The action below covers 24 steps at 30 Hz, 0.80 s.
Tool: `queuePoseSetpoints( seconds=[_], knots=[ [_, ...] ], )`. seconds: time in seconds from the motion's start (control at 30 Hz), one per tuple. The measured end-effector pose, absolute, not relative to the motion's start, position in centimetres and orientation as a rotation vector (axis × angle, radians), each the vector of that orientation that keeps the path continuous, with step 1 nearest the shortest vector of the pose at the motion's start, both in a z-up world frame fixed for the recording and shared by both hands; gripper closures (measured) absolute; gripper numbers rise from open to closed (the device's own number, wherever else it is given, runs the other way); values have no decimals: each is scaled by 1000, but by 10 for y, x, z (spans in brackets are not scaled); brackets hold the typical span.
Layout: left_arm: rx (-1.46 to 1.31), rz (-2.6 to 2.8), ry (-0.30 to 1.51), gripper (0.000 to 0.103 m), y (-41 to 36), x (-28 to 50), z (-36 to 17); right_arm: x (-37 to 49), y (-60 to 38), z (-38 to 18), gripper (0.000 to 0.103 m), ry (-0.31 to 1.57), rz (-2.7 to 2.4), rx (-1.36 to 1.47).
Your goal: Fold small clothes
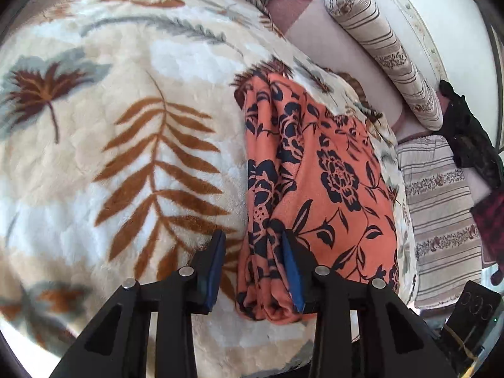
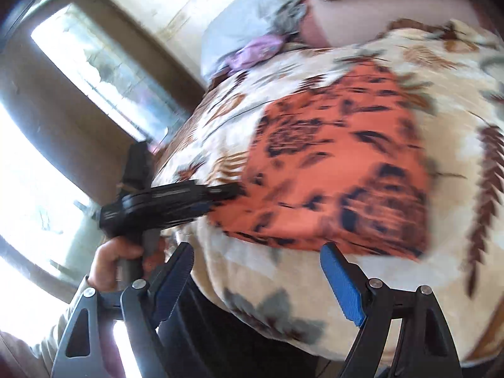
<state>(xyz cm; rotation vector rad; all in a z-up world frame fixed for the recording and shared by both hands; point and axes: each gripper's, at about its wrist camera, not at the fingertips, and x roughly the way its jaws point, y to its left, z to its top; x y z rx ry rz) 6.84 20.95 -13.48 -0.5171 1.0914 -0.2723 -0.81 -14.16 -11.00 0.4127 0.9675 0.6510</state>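
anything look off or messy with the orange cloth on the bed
Nothing stands out. The orange floral cloth lies folded and tidy on the leaf-print blanket, its folded edge between the open left gripper. The right-wrist view is just motion-blurred.

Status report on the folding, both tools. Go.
Left tool open, straddling the near folded edge of the orange floral garment. Right tool open, empty, short of it. Garment folded on the leaf blanket. Nothing in the way.

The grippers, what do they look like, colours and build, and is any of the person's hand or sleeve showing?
Both the left gripper and the right gripper have black angular linkage arms with round silver pivot pins and blue ribbed pads on the jaws. The person's bare hand shows, with a pale beige sleeve below it.
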Motion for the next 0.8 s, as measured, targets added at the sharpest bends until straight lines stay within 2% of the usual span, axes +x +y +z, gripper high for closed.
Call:
queuePoseSetpoints(
  seconds=[0.07, 0.17, 0.23, 0.3, 0.4, 0.5, 0.6, 0.63, 0.73, 0.8],
  knots=[
    [-455, -249, 1063, 70, 202, 62, -118, -8, -169, -114, 18, 962, 609, 484],
    [-407, -284, 978, 69, 183, 53, -85, -9, -208, -121, 18, 959, 546, 611],
    [-341, -315, 911, 64, 162, 50, -65, -6, -231, -126, 18, 960, 526, 701],
    [-270, -315, 879, 48, 141, 57, -57, 5, -247, -136, 18, 980, 529, 812],
    [-171, -253, 863, 44, 119, 72, -74, 26, -265, -143, 18, 991, 545, 932],
    [-100, -132, 1030, 44, 110, 90, -127, 56, -273, -159, 17, 1025, 550, 1056],
    [-86, -116, 972, 42, 108, 84, -129, 86, -256, -186, 17, 1152, 565, 1108],
    [-74, -110, 975, 42, 107, 84, -128, 92, -247, -193, 23, 1193, 583, 1097],
    [-89, -121, 978, 42, 111, 87, -130, 101, -225, -177, 60, 1203, 566, 875],
    [-96, -133, 968, 42, 112, 86, -133, 94, -219, -165, 69, 1180, 525, 732]
  ],
)
